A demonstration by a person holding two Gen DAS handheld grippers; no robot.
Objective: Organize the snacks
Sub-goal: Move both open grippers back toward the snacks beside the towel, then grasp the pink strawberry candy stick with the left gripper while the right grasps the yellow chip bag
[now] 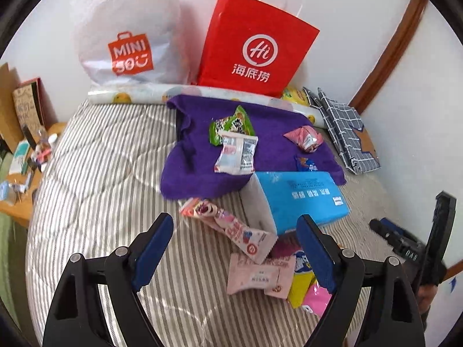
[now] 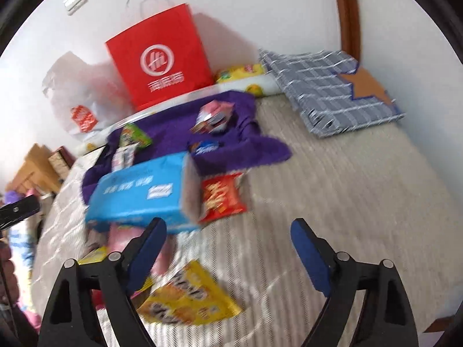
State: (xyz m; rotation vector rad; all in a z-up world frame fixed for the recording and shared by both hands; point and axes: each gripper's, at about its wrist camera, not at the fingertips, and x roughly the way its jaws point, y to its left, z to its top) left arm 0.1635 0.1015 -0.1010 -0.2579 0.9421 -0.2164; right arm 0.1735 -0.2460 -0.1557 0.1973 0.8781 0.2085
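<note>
Both tools released, nothing between the jaws: left tool (image 1: pixel 234 248) low in its frame over a cluster of pink packets (image 1: pixel 254 274), right tool (image 2: pixel 228 248) low in its frame above a yellow pack (image 2: pixel 188 297). Snacks scattered over the striped bed (image 1: pixel 101 173), more on the purple cloth (image 1: pixel 196 159) mid-frame, a red pack (image 2: pixel 220 196) just beside the blue box (image 1: pixel 303 199). Best to take one packet at a time, likely the nearest pink one: lower squarely, pinch across the flat middle rather than a crinkly edge, avoid dragging neighbours. Blue box on its side at centre, open end grey inside, apparently empty. Red bag (image 1: pixel 254 43) and white bag (image 1: pixel 127 37) upright at upper frame, contents hidden.
</note>
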